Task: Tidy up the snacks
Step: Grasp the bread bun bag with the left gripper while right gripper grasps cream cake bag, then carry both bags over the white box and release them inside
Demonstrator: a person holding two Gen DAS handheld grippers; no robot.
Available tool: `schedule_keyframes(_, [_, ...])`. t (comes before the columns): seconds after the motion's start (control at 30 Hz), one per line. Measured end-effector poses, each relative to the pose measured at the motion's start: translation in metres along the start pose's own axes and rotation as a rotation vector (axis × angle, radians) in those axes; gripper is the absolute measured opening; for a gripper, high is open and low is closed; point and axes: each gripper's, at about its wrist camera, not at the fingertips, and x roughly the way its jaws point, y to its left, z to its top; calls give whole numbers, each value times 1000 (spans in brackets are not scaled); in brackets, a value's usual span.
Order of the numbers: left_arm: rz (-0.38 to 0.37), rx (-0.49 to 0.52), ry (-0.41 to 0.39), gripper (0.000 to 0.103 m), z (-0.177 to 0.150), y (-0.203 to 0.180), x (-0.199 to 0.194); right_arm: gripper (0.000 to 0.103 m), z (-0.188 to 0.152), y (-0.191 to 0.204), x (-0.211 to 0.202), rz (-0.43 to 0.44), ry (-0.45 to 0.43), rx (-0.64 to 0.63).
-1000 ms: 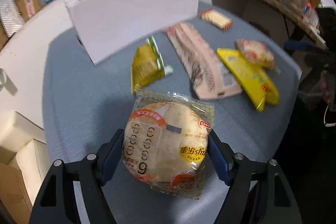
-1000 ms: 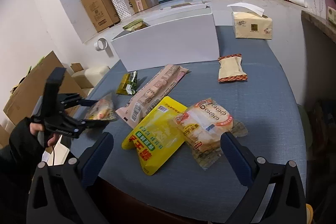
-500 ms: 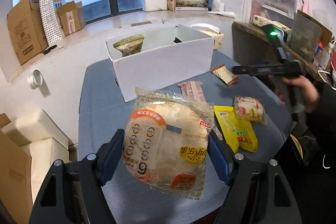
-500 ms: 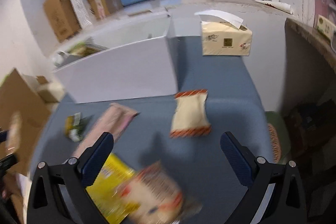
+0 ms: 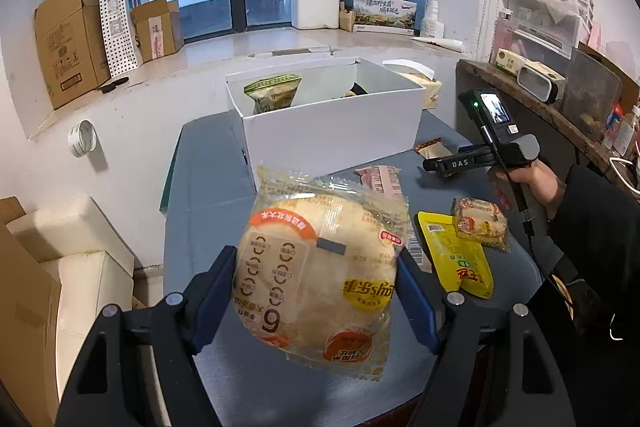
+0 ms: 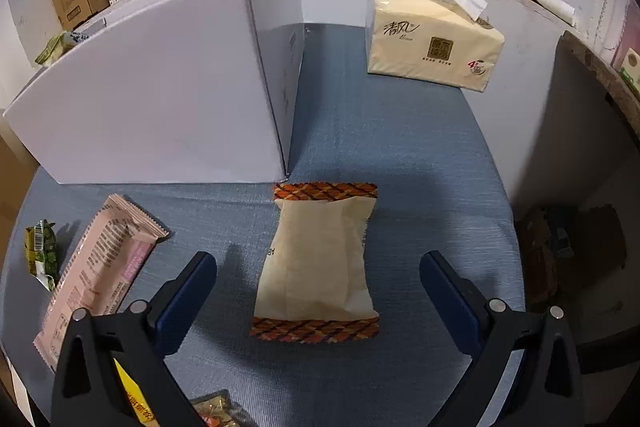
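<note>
My left gripper [image 5: 316,291] is shut on a round bread packet [image 5: 320,279] and holds it in the air above the near end of the blue-grey table [image 5: 208,187]. A white box [image 5: 332,131] stands beyond it with a green snack bag [image 5: 272,93] inside. My right gripper [image 6: 318,291] is open, low over a cream packet with orange ends [image 6: 316,259]; its jaws stand either side of the packet, apart from it. The right gripper also shows in the left wrist view [image 5: 436,165].
On the table lie a pink packet [image 6: 100,267], a small green packet [image 6: 40,253], a yellow pouch [image 5: 456,259] and a small bread packet [image 5: 480,223]. A tissue pack [image 6: 432,43] sits behind the white box [image 6: 160,95]. Cardboard boxes [image 5: 64,39] line the sill.
My left gripper has lifted the bread packet off the table and levelled out toward the box. My right gripper has moved forward from the yellow pouch to the cream packet.
</note>
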Motion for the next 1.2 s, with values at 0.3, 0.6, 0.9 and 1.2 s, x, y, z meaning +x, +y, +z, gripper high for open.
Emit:
schedule_keyframes(0.3, [2,-7,5,80,-1,2,0,48,4,2,-1,-50,17,-27])
schedule_keyframes(0.6, [12,-46,10,80,8,11,4,47,-12,5,-49,32,-88,-9])
schedule_keyframes(0.9, [-37,-57,-69,80,78,10,10,47,-22,29,-135,187,-250,-16])
schedule_keyframes(1.2, [-176,-178,-109,80,197,19,83,47,55,39,-147,215,-342,-10])
